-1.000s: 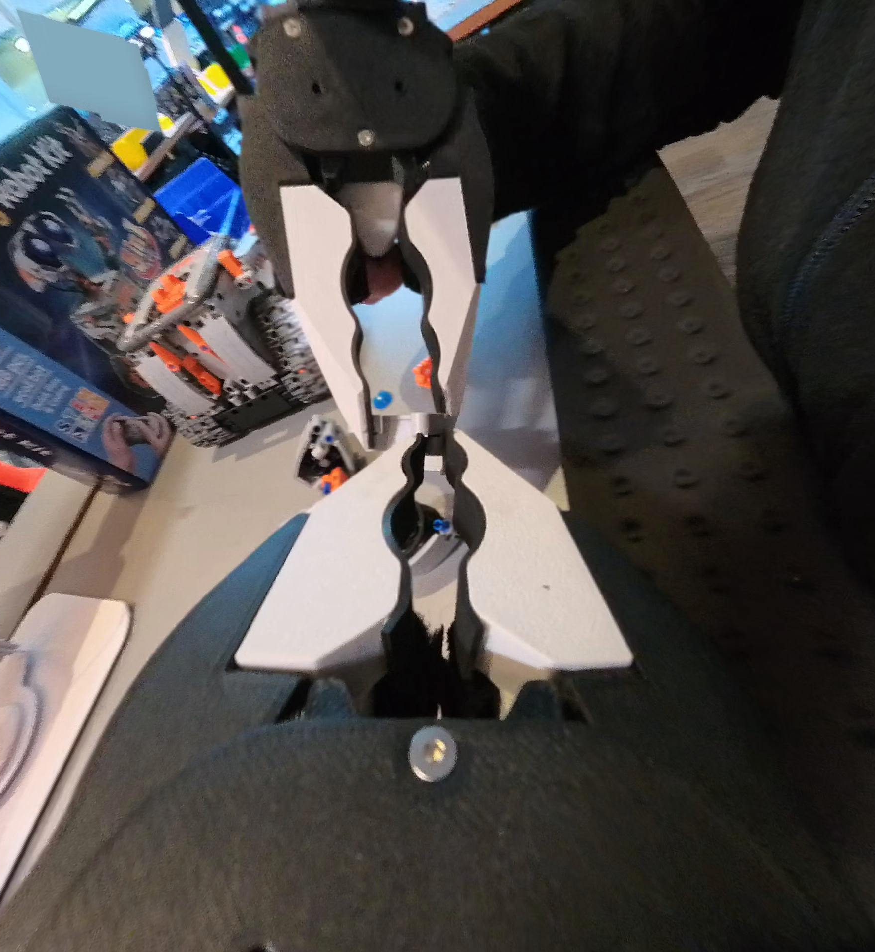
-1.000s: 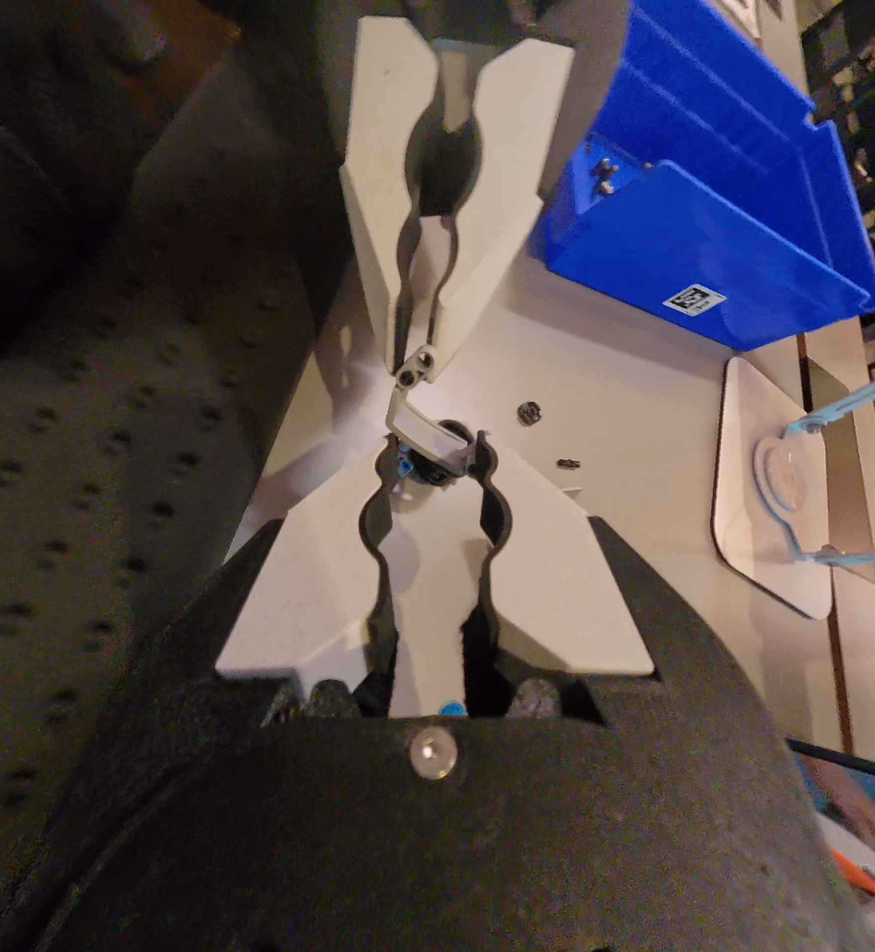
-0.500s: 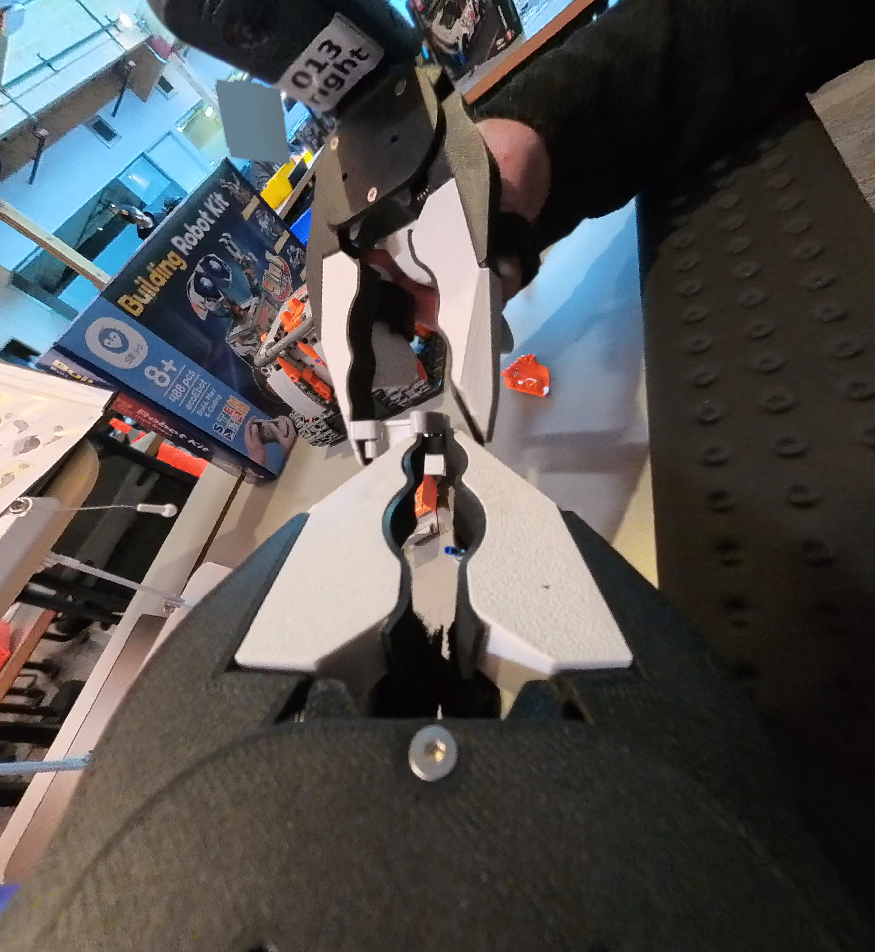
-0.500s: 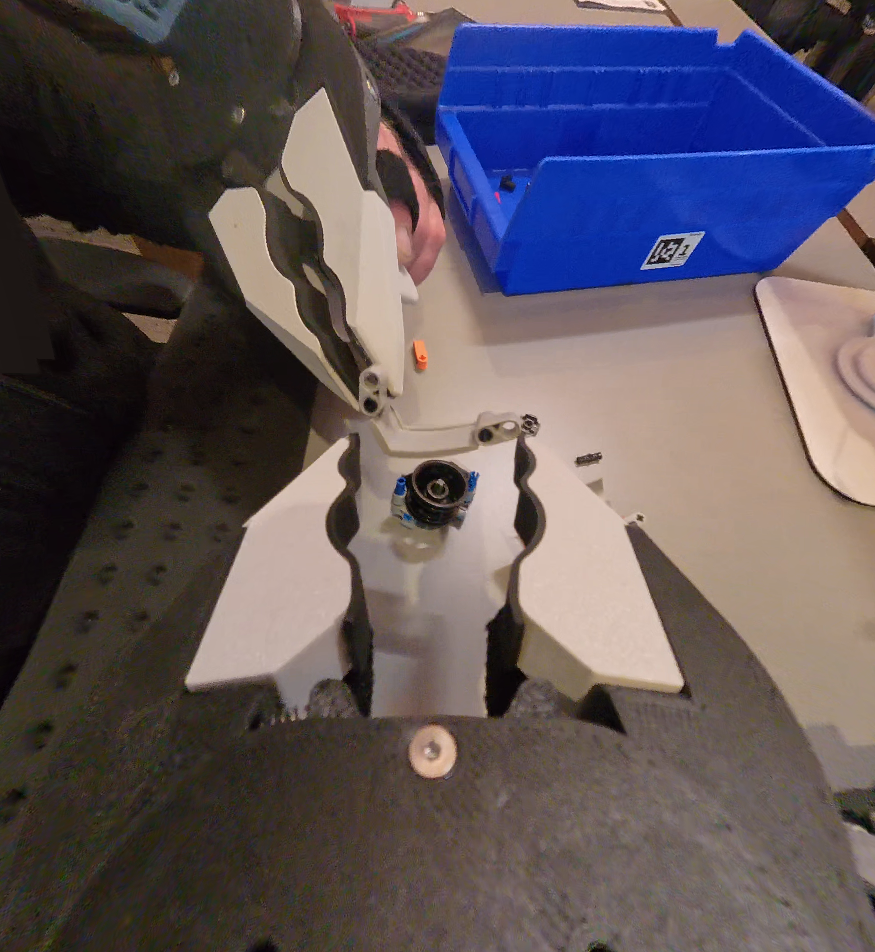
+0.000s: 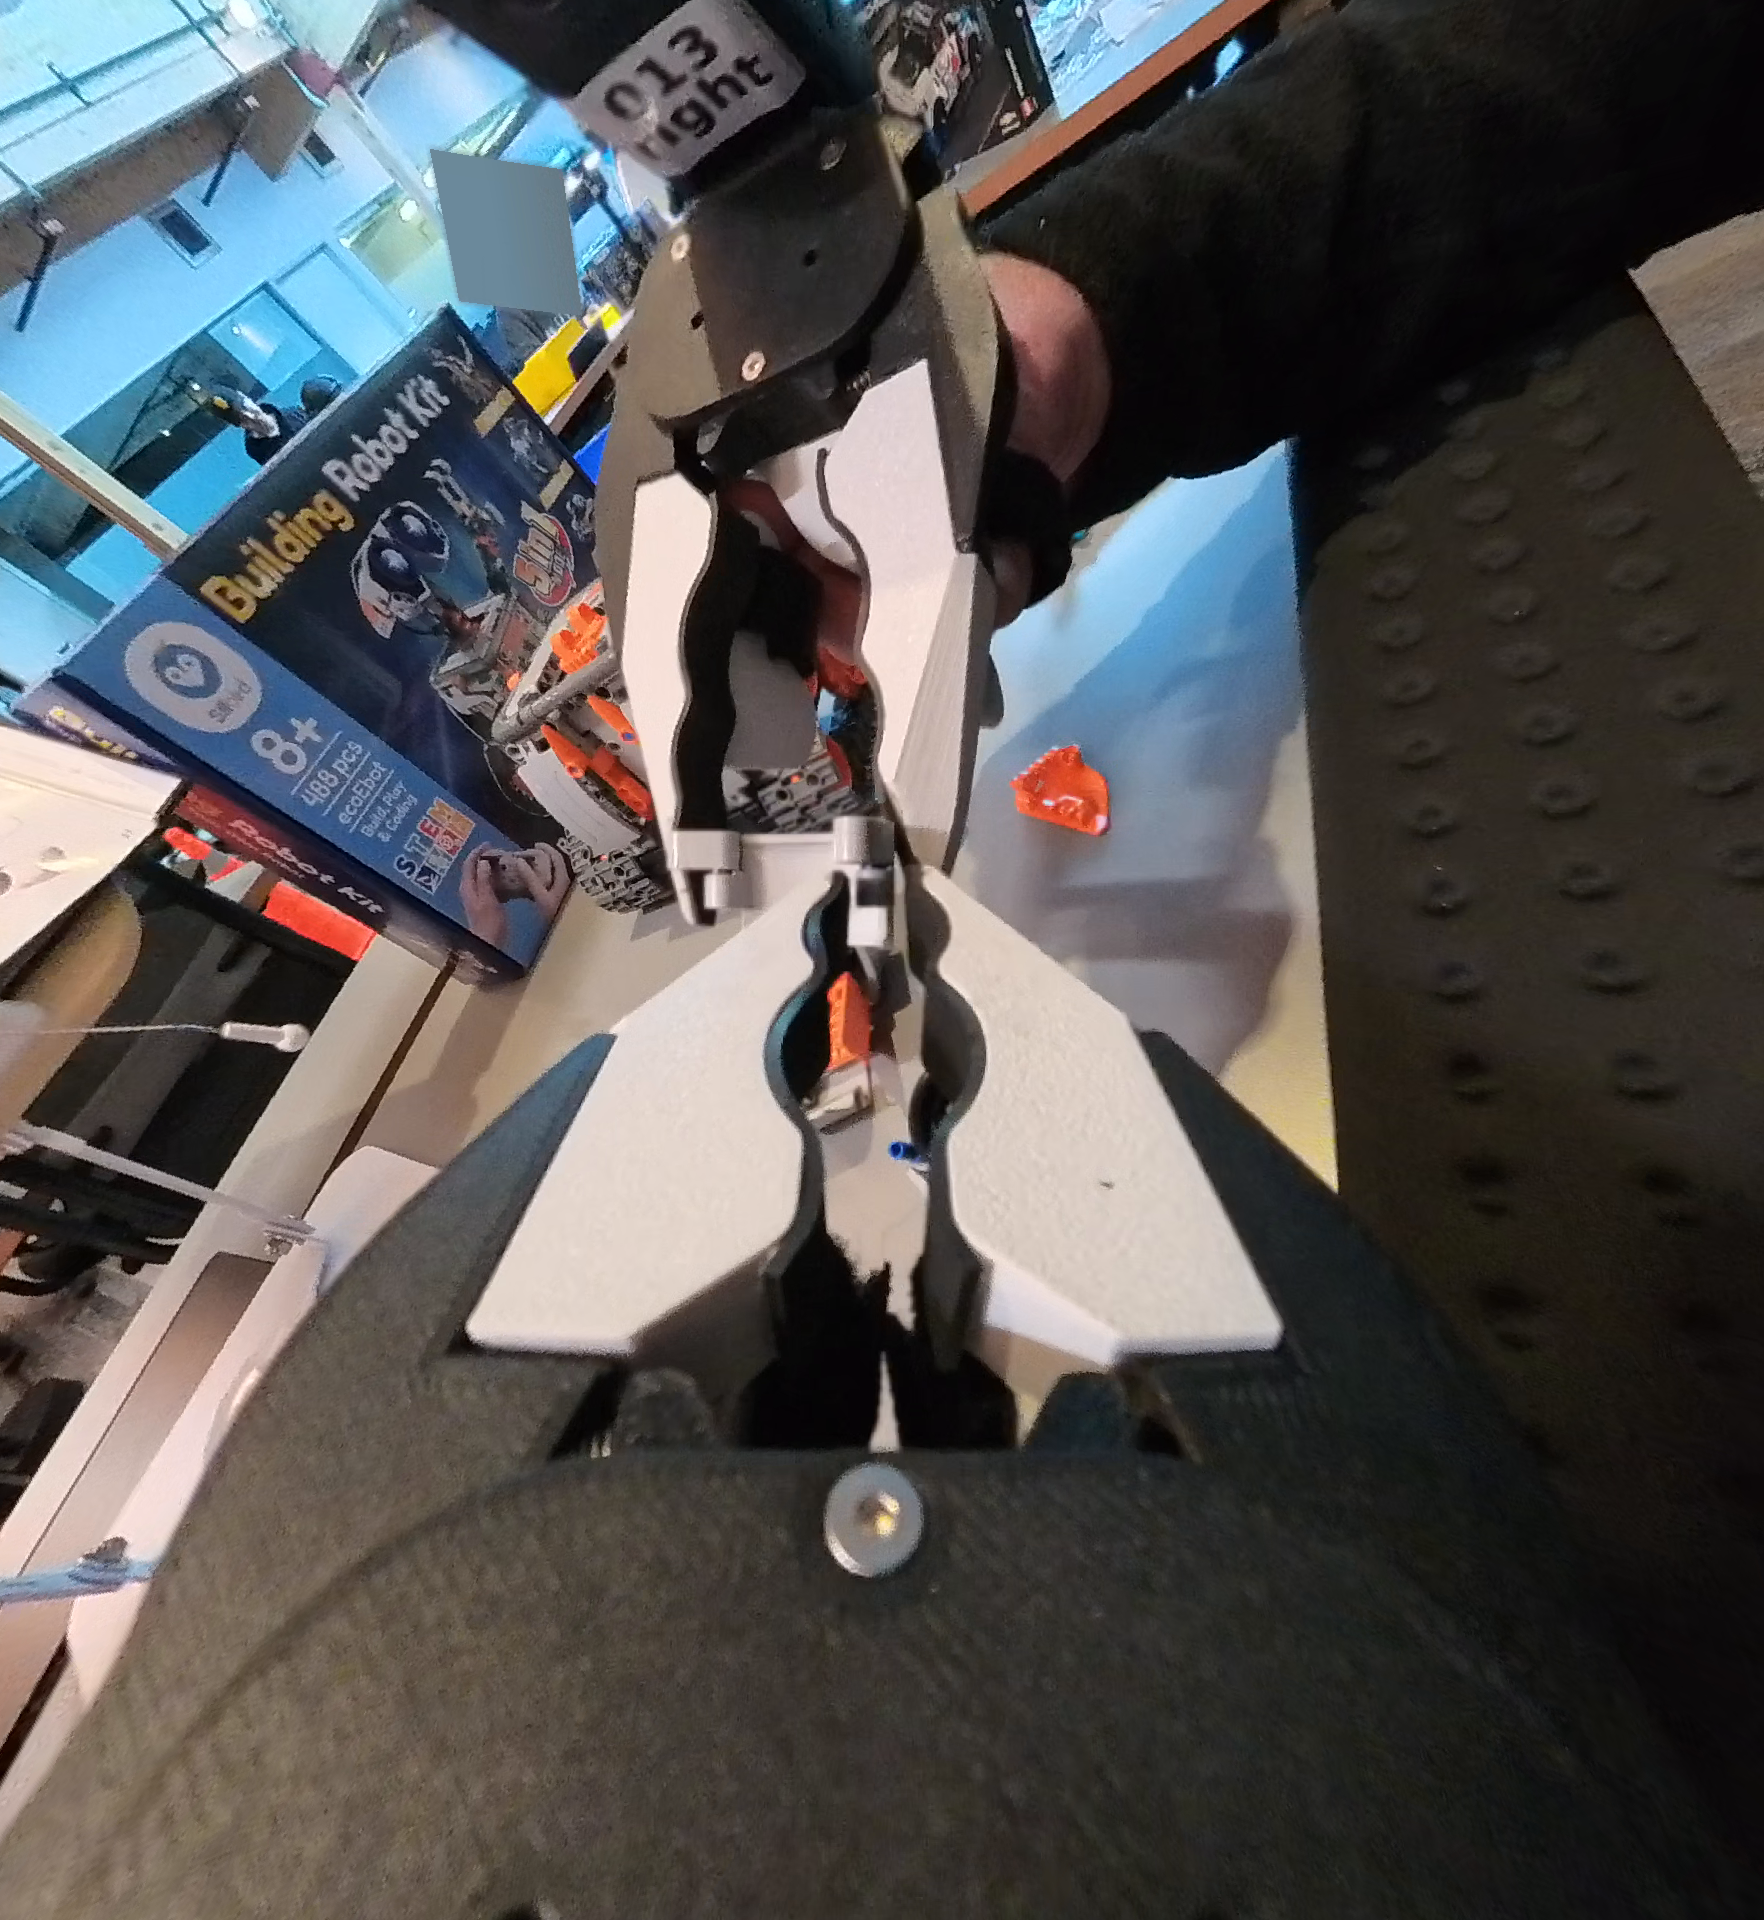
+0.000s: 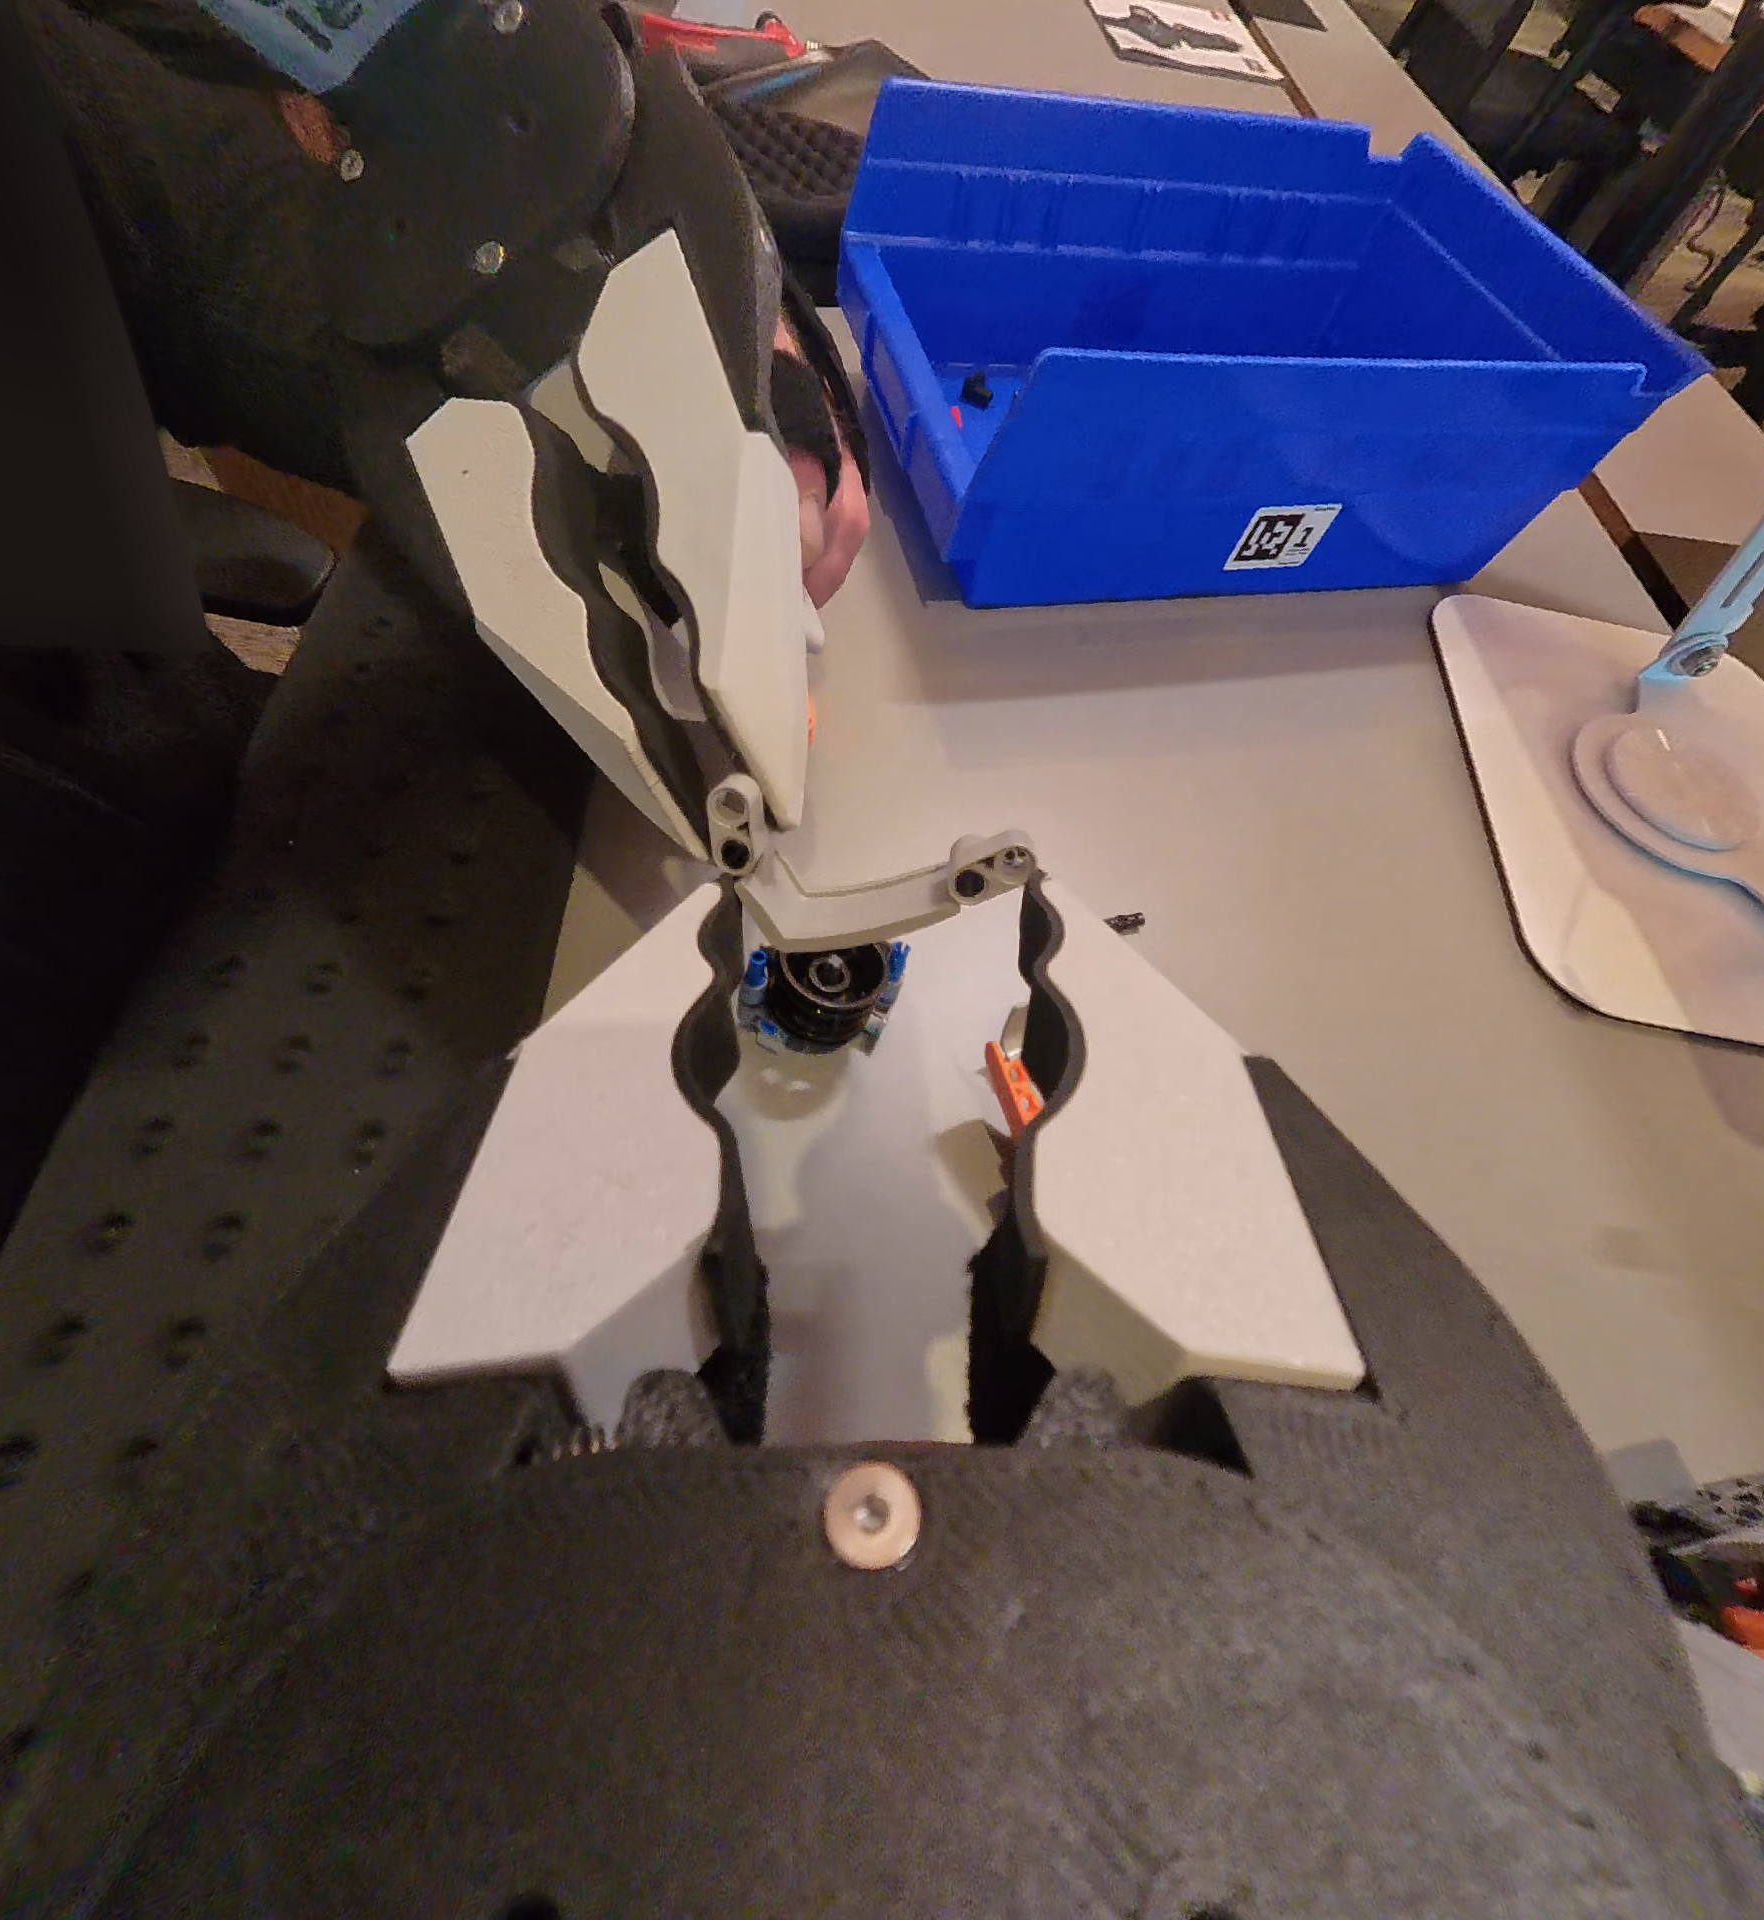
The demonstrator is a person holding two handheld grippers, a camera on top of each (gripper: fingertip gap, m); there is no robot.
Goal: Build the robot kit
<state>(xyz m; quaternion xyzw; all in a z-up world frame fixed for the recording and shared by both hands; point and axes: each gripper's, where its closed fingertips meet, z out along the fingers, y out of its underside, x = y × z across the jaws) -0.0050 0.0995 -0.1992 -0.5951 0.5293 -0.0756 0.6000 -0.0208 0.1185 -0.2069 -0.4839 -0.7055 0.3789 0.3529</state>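
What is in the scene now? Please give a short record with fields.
left gripper: shut on one end of the grey bent beam
right gripper: open; the beam lies between its fingertips
under beam: black wheel hub with blue pins, on the table
by right finger: small orange piece
far side: blue bin

Black textured gripper bodies — white wavy-edged fingers (image 6: 587, 1174), silver screw, black sleeve (image 5: 1377, 260).
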